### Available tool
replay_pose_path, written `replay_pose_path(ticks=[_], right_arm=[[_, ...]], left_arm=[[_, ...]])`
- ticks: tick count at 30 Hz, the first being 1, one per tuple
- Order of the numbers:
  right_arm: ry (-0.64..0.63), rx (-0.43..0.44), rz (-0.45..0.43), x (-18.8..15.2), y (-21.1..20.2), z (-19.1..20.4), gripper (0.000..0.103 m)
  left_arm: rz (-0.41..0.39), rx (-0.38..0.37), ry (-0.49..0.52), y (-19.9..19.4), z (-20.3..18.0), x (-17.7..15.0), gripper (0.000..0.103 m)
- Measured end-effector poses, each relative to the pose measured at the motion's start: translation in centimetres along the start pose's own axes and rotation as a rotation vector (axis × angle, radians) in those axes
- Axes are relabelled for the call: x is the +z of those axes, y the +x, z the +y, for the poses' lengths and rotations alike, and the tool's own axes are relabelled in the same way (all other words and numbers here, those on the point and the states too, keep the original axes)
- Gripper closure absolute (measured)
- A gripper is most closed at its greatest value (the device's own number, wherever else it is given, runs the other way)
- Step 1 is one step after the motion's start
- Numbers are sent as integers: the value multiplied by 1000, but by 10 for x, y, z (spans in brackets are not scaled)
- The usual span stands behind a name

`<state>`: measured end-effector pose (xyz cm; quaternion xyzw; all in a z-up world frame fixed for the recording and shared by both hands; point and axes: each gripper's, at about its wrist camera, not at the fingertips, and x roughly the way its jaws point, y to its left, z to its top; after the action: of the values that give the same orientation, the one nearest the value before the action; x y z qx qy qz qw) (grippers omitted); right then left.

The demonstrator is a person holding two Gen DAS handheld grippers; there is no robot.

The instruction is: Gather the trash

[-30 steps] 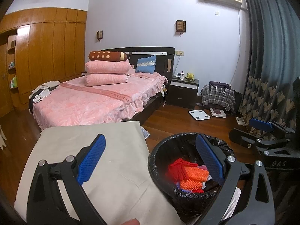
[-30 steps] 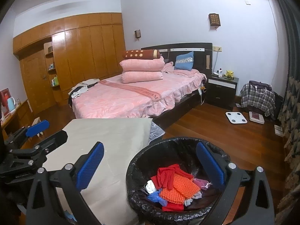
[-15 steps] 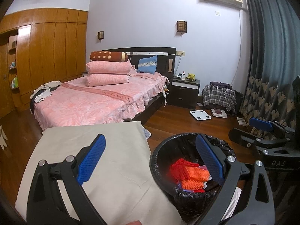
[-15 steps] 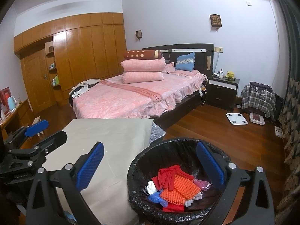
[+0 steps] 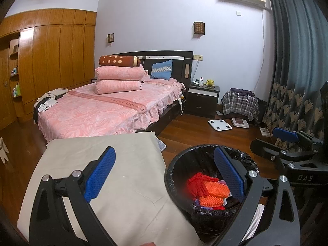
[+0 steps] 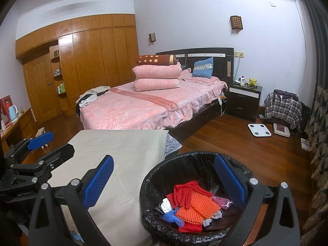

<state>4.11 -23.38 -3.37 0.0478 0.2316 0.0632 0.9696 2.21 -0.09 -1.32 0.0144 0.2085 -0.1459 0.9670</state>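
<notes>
A black-lined trash bin [image 5: 178, 176] stands on the floor beside a table covered in beige cloth [image 5: 127, 160]. It holds red and orange trash [image 5: 207, 190], also seen in the right wrist view [image 6: 190, 203] inside the bin [image 6: 155, 176]. My left gripper [image 5: 164, 174] is open and empty, held above the table edge and the bin. My right gripper [image 6: 162, 182] is open and empty, above the bin's left rim. The right gripper shows at the right of the left wrist view [image 5: 287, 143], and the left gripper at the left of the right wrist view [image 6: 37, 149].
A bed with pink covers [image 5: 106, 110] stands behind the table. A nightstand [image 5: 203, 98], a white scale [image 5: 219, 124] and a plaid-covered pile [image 5: 239, 104] lie on the wooden floor at the back right. Curtains [image 5: 297, 71] hang at the right. Wooden wardrobes [image 6: 92, 65] line the left wall.
Both grippers have shifted very slightly; the views have barely moved. Both stay open and empty.
</notes>
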Motion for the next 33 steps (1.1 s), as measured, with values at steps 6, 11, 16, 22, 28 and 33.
replay_pose_path(ticks=[6, 11, 16, 22, 28, 33], right_arm=[[0, 0, 0, 0, 0, 0, 6], [1, 0, 1, 0, 0, 0, 6], [1, 1, 1, 0, 0, 0, 6], [1, 0, 1, 0, 0, 0, 6], [0, 2, 2, 0, 0, 2, 6], [0, 1, 3, 0, 0, 1, 6]], left_arm=[[3, 1, -1, 0, 2, -1, 9], [5, 2, -1, 0, 3, -3, 9], [6, 3, -2, 0, 4, -3, 9], [9, 3, -1, 1, 5, -5, 9], [9, 3, -1, 1, 5, -5, 9], [9, 3, -2, 1, 4, -4, 9]])
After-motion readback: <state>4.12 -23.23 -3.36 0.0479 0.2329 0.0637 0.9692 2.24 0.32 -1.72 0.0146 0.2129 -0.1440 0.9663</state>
